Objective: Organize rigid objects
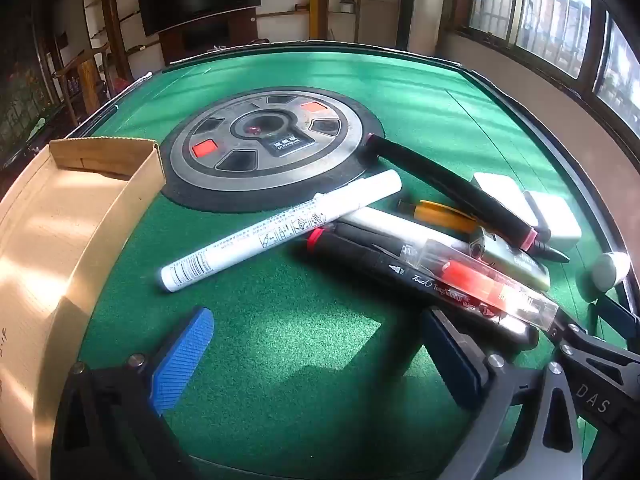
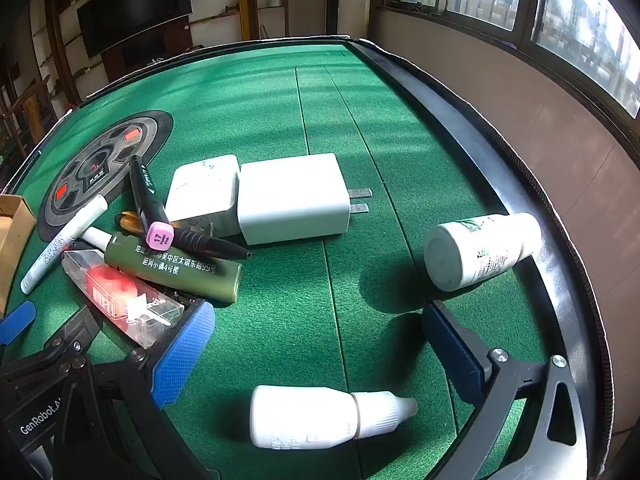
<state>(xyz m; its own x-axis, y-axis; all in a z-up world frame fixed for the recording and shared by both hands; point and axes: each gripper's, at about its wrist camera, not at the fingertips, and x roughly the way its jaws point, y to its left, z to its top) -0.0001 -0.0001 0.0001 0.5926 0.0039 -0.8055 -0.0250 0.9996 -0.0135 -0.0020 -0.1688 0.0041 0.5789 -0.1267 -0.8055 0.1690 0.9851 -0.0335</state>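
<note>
A heap of rigid objects lies on the green felt table: a white paint marker, a black Touch marker, a clear case with red contents, an olive lighter, a pink-capped black marker and two white chargers. A small white dropper bottle lies between my right gripper's fingers, untouched. A white pill bottle lies on its side further right. My left gripper is open and empty, just short of the heap. My right gripper is open and empty.
An open cardboard box stands at the left. A round grey and black control panel is set into the table's middle. The table's raised black rim runs along the right. The left gripper's blue finger shows in the right wrist view.
</note>
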